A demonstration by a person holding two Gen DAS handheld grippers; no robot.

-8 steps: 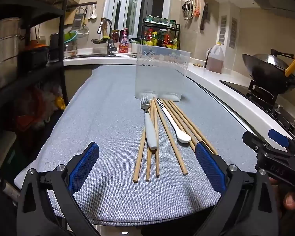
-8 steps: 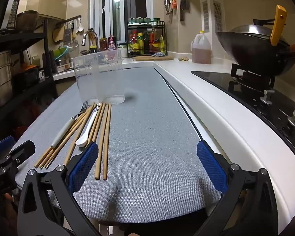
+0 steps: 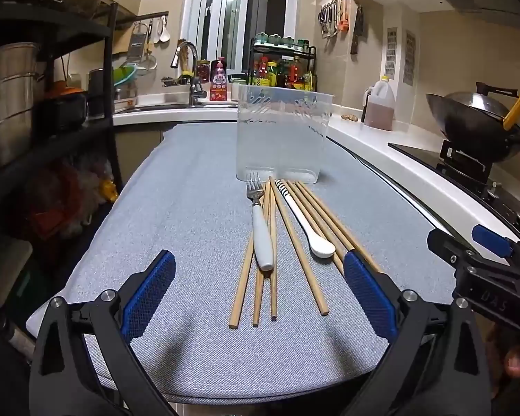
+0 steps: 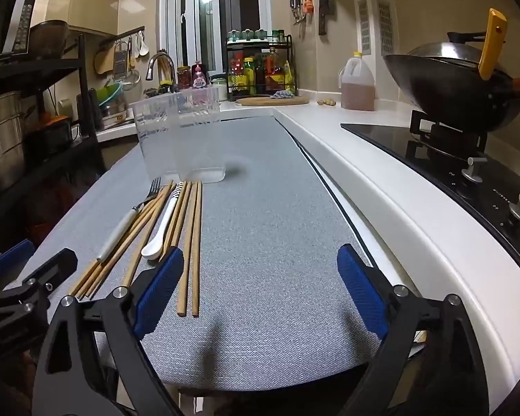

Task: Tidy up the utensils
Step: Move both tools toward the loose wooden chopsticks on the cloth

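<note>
Lying on the grey mat (image 3: 190, 208) in a loose bundle are the wooden chopsticks (image 3: 296, 242), a fork (image 3: 260, 228) with a white handle and a white spoon (image 3: 310, 225) with a striped handle end. The fork rests on top of some chopsticks at the left side of the bundle, and the spoon lies over other chopsticks more to the right, its bowl toward the camera. Just behind the far tips of the utensils stands a clear plastic container (image 3: 282, 135), upright on the mat.

Both grippers are low at the near edge of the mat. The left gripper (image 3: 258, 298) has its blue pads wide apart, one on each side of the near ends of the chopsticks, and it holds nothing. The right gripper (image 4: 260, 294) is also spread wide and holds nothing; its left pad (image 4: 159, 291) is just beside the two chopsticks on the right of the bundle. On the stove at the right sits a dark wok (image 4: 447, 90)
</note>
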